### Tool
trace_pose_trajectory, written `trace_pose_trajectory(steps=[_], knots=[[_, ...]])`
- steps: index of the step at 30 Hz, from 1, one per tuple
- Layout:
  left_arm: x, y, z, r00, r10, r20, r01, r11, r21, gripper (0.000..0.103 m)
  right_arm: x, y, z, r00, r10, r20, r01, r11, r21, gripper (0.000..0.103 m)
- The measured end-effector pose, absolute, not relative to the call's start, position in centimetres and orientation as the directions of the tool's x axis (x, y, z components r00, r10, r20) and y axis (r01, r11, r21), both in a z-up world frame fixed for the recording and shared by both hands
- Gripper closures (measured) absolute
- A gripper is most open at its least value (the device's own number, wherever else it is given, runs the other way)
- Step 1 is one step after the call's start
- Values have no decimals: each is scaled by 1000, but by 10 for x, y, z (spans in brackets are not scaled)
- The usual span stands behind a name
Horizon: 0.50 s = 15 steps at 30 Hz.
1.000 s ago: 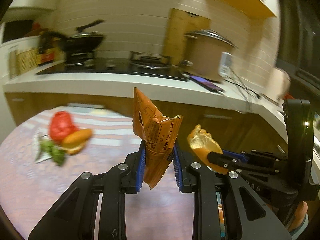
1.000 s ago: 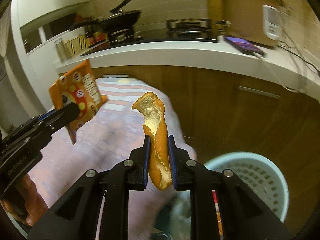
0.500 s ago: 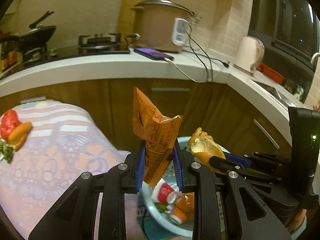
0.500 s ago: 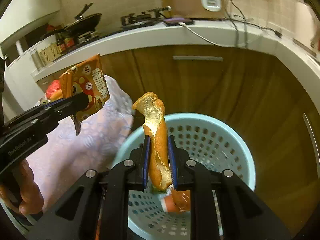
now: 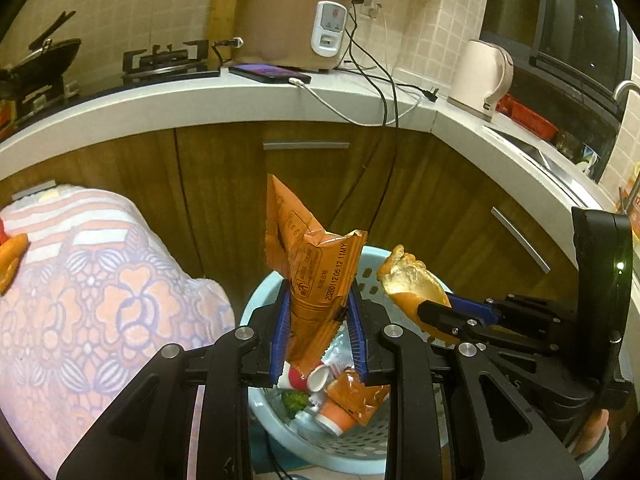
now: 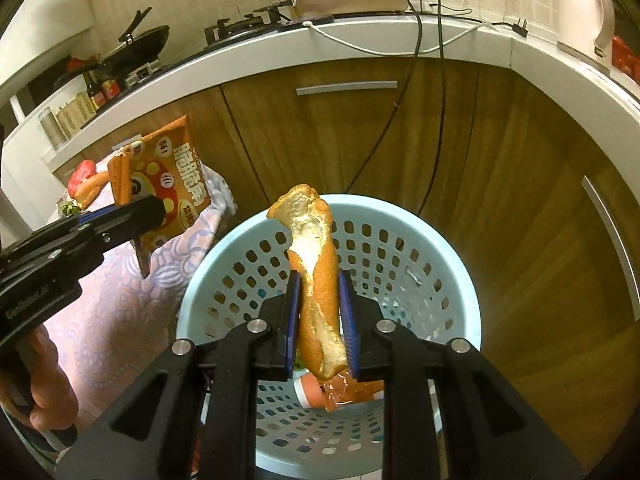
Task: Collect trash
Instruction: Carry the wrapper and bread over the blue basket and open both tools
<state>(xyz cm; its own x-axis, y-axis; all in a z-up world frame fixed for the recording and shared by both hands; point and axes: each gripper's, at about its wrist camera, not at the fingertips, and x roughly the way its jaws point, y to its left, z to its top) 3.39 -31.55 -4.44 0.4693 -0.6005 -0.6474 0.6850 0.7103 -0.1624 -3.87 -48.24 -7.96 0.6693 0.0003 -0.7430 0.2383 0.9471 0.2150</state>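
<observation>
A brown rice cooker (image 5: 290, 20) stands at twelve o'clock on the white countertop (image 5: 200, 96), with a phone (image 5: 269, 73) lying just in front of it and cables (image 5: 376, 92) trailing off toward three o'clock. A gas hob (image 5: 166, 60) and a black wok (image 5: 38, 58) sit toward ten o'clock, and a cream kettle (image 5: 482, 74) stands at two o'clock. Wooden cabinet doors (image 5: 304, 184) run below the counter, and a floral cloth (image 5: 92, 300) covers the surface at eight o'clock.

- Orange snack bag (image 5: 312, 276), printed black date code
- Pale blue perforated basket (image 6: 448, 264)
- Golden-brown bread (image 6: 320, 300), white crumb
- Pink floral tablecloth (image 5: 100, 312)
- Brown wood cabinets (image 5: 224, 184)
</observation>
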Motion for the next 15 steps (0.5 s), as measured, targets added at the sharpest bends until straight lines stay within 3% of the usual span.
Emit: trace_pose_trajectory(steps=[6,15], knots=[[34,-316,-52,443,-594,-671,687,706,-172,62,-37,-484,-87,644,-3,-765,258,942,214,79],[44,-293,-46,449,-607,-655,658,721,-217,55,-34,-480,-77,662,-15,-749,254,945,206,77]])
